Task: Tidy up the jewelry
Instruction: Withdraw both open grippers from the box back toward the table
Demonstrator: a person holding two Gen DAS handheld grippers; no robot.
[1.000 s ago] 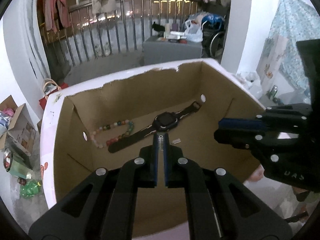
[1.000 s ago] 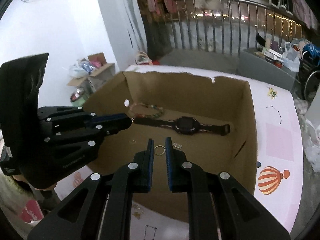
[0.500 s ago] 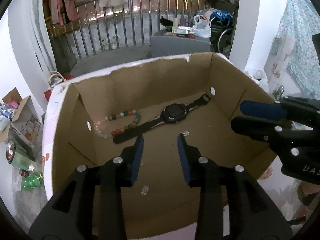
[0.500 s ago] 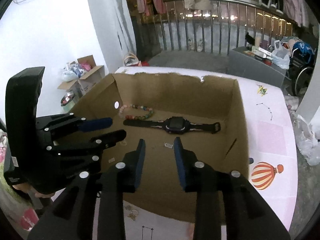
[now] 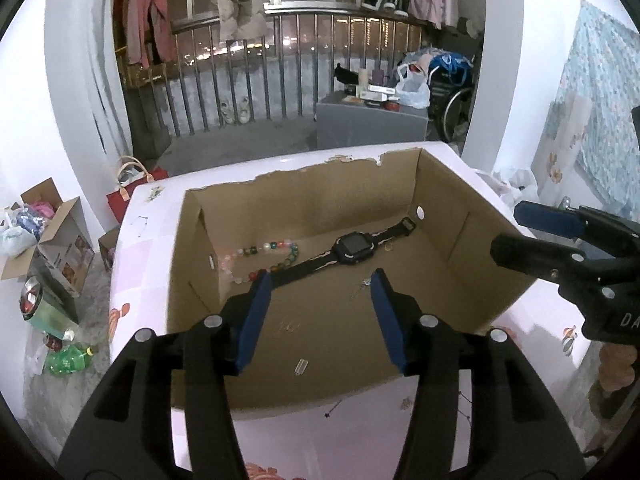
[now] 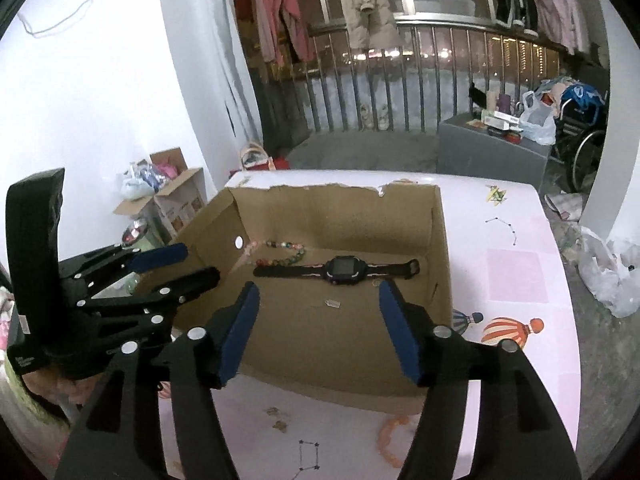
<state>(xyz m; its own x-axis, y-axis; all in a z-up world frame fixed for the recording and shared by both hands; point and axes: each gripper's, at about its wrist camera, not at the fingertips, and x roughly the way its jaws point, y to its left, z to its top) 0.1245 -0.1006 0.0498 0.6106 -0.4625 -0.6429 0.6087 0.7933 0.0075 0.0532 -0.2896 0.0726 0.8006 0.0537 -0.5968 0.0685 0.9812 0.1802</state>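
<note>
Release looks like the step in hand: both grippers hang above the cardboard box [image 5: 460, 240], left gripper [image 5: 320, 314] and right gripper [image 6: 318, 330] with fingers apart, opening, nothing between them. Inside lie a black watch [image 5: 354, 245], a bead bracelet [image 5: 262, 258] and small pieces on the box floor. A second ago each pair was pinched shut lower in the box, the right on a small ring. Next probably comes fetching loose jewelry [image 6: 390, 436] off the pink tabletop [image 6: 516, 276].
</note>
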